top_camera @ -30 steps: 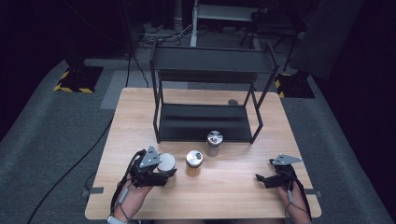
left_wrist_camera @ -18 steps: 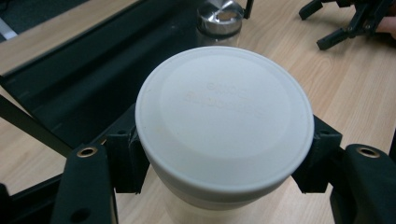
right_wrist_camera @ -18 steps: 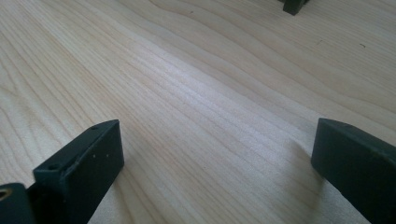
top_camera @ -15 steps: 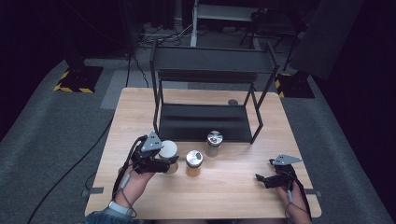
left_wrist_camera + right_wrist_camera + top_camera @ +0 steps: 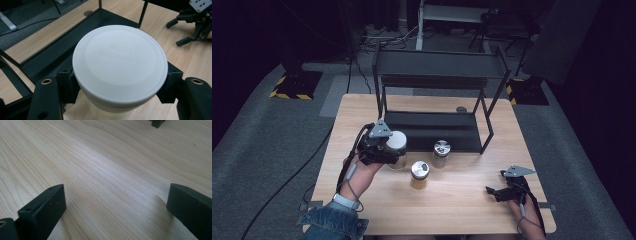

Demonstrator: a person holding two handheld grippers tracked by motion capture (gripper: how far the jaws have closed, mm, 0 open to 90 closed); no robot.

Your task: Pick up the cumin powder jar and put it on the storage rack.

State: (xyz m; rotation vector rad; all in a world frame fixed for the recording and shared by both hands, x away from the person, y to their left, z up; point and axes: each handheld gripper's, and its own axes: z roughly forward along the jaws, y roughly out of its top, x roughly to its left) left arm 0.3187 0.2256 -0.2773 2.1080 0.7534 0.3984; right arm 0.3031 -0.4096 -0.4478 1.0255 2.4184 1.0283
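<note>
Now the left tool (image 5: 393, 150), clamped on the white-lidded jar (image 5: 396, 148), has lifted it toward the shelf (image 5: 432, 131); right tool (image 5: 494, 191) gapes empty

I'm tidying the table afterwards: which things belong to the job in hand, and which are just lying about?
In the job:
white-lidded jar, clamped in the left tool
black shelf rack ahead of it, probably

Lying about:
two metal-lidded jars
right tool, open and idle

white-lidded jar (image 5: 396, 148) gripped by left gripper (image 5: 384, 150) near black rack (image 5: 437, 95) | right gripper (image 5: 499, 191) rested on table (image 5: 462, 210), jaws apart
</note>
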